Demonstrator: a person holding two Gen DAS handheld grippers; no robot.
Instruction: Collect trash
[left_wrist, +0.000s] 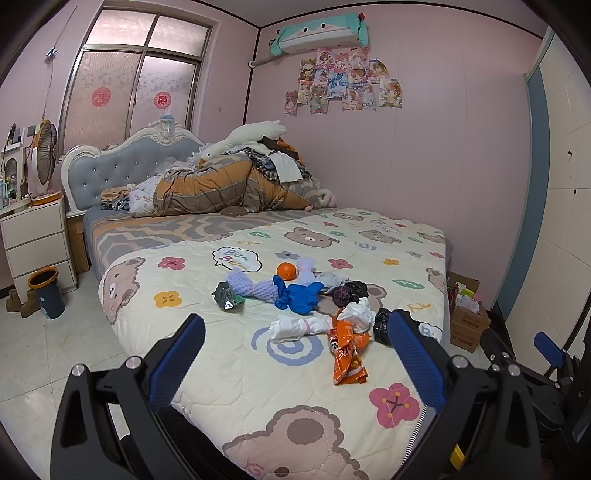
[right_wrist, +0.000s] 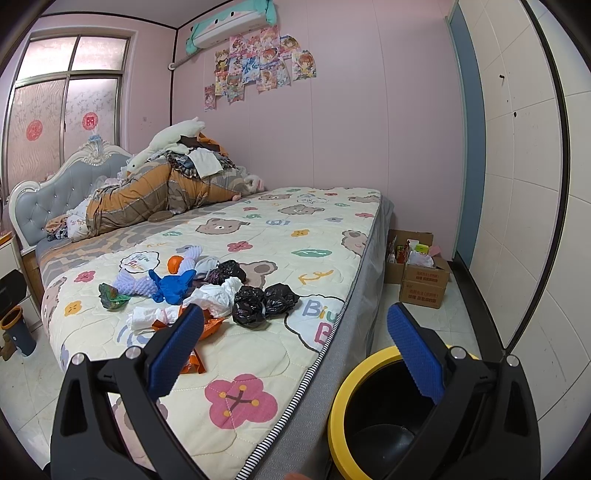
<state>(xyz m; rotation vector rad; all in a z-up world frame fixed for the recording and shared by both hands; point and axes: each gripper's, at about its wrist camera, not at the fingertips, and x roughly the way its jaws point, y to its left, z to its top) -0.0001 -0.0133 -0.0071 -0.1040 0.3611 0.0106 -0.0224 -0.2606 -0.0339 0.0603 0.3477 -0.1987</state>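
Loosely heaped near the foot of the bed (left_wrist: 236, 413): a scatter of trash on the bear-print quilt. Orange snack wrapper (left_wrist: 347, 354) nearest, long axis running toward the foot edge, far end tucked among crumpled white paper (left_wrist: 358, 314). Rolled white tissue (left_wrist: 295, 328) just left of it, lying crosswise, left to right. Blue glove (left_wrist: 297, 295) behind, fingers splayed rightward. Lilac foam net (left_wrist: 255, 286) stretched sideways, one end beside an orange fruit (left_wrist: 287, 270). Small dark-green foil wrapper (left_wrist: 227, 297) at the left end of the heap. Two black plastic bags (right_wrist: 264, 302) bunched together, touching, near the right edge of the mattress; a third dark bundle (right_wrist: 227, 272) behind, possibly another bag, hard to tell.

Left gripper (left_wrist: 299, 350) spread wide, holding nothing, blue pads framing the wrapper and tissue from above the foot of the bed. Right gripper (right_wrist: 295, 350) likewise wide apart and empty, left finger over the orange wrapper, right finger over a yellow-rimmed black bin (right_wrist: 343, 398) standing on the floor just beside the mattress corner. Cardboard boxes (right_wrist: 424, 284) by the pink wall.
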